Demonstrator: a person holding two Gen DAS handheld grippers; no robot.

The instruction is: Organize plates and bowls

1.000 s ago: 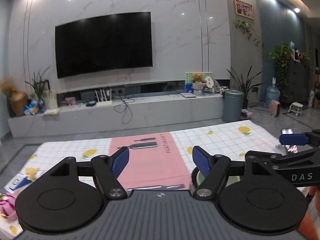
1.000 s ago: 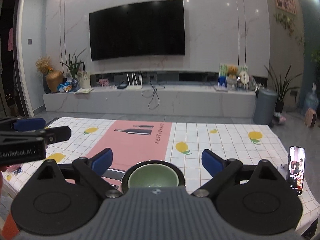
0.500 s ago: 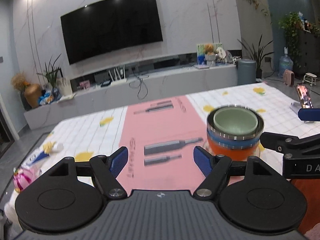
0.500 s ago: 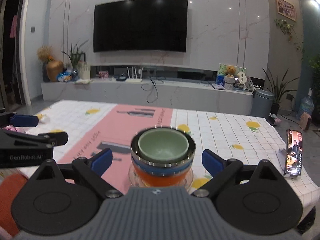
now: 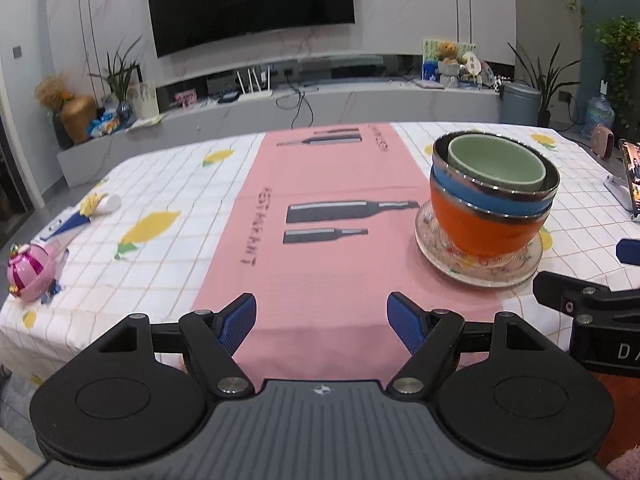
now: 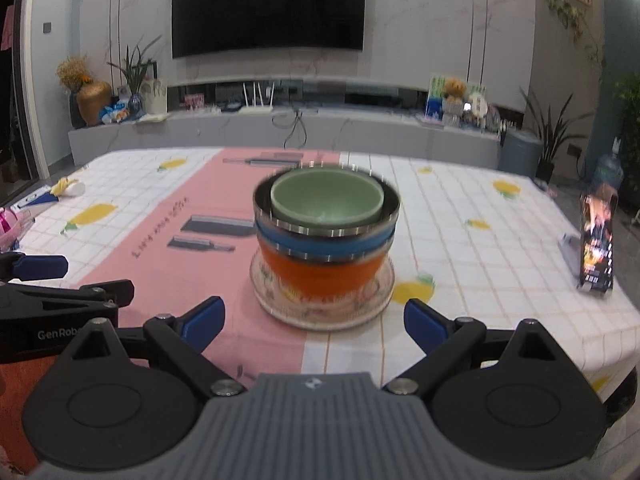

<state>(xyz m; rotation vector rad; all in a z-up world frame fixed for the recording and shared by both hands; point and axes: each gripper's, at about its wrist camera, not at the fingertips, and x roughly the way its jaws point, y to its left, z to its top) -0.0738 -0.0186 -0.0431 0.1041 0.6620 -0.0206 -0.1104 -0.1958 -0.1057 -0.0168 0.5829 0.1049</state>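
A stack of bowls stands on a patterned glass plate [image 5: 516, 270] on the table: an orange bowl [image 5: 480, 226] at the bottom, a blue bowl [image 5: 472, 188] in it, and a green bowl [image 5: 496, 162] on top. The same stack shows in the right wrist view, with the green bowl [image 6: 326, 200], the orange bowl [image 6: 320, 276] and the plate [image 6: 280, 304]. My left gripper [image 5: 321, 322] is open and empty, near the table's front edge, left of the stack. My right gripper [image 6: 314, 326] is open and empty, in front of the stack.
A pink runner [image 5: 320, 216] crosses the lemon-print tablecloth [image 5: 168, 200]. A pink toy [image 5: 28, 272] and small packets [image 5: 86, 210] lie at the left edge. A phone on a stand [image 6: 598, 252] is at the right.
Both grippers have drawn back and risen from the bowl stack. The whole stack and its plate now show on the table. Both grippers stay open.
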